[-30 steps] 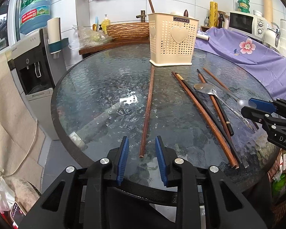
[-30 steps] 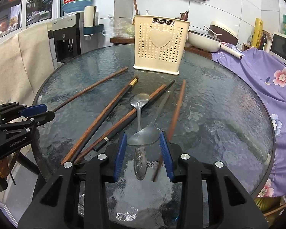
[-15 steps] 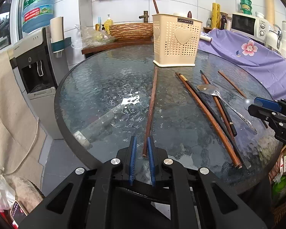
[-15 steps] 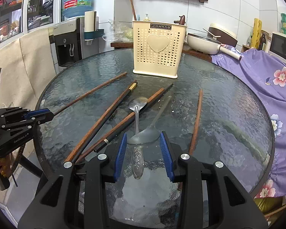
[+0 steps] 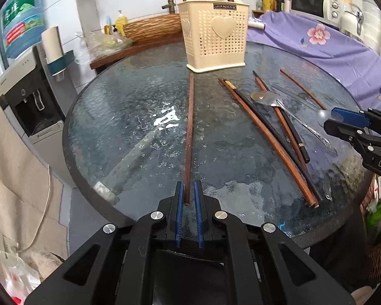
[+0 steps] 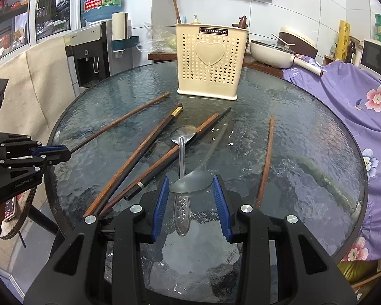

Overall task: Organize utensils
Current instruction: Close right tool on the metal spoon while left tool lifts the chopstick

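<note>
Narrowed from wide apart, the left claw now pinches the near end of one chopstick lying on the glass table. Rightward, five more chopsticks and two spoons. The right claw gapes, straddling a spoon bowl, basket beyond.

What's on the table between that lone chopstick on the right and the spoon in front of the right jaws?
Only bare glass table lies between the lone chopstick and the spoon, seen from the right wrist.

Both wrist views low at table edge, facing holder; shared: tabletop, holder.
</note>
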Demonstrator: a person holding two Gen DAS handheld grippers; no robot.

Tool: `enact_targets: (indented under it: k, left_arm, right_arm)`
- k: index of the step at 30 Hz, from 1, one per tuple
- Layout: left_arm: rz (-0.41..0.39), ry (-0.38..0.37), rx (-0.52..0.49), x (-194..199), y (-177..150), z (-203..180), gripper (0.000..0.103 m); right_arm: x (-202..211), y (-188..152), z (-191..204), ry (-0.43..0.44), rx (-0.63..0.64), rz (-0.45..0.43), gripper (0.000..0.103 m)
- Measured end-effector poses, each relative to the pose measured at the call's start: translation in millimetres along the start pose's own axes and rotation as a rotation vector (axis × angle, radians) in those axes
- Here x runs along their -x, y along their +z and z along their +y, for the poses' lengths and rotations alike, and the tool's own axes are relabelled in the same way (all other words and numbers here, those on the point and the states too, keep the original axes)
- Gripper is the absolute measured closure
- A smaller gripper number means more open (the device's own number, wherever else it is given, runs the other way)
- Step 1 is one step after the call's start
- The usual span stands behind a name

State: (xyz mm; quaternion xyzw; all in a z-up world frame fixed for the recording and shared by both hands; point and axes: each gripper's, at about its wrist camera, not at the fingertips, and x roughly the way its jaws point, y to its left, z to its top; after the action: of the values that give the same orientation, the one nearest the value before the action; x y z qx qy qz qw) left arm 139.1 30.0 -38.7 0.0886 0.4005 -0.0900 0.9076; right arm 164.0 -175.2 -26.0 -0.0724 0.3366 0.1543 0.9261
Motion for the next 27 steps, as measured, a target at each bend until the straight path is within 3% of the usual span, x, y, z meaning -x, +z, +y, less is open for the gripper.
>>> enact_targets:
  k: [5,12,16,27]
  left_arm:
    - [0.030,-0.026,-0.032,-2,3,1,0.095]
    - [-0.009,-0.022,-0.036,2,-3,-3,0.099]
    - [-0.041,-0.042,0.026,4,-7,2,0.099]
    - [-0.245,-0.009,0.094,50,12,9,0.099]
  right_arm:
    - [1,1,-1,0.002,-0.003,-0.004,0.066]
    - [4,2,-2,-0.001,0.000,-0.014,0.066]
    - [7,3,-2,-0.006,0.008,-0.028,0.066]
    - [23,16,-2,-0.008,0.071,-0.080,0.067]
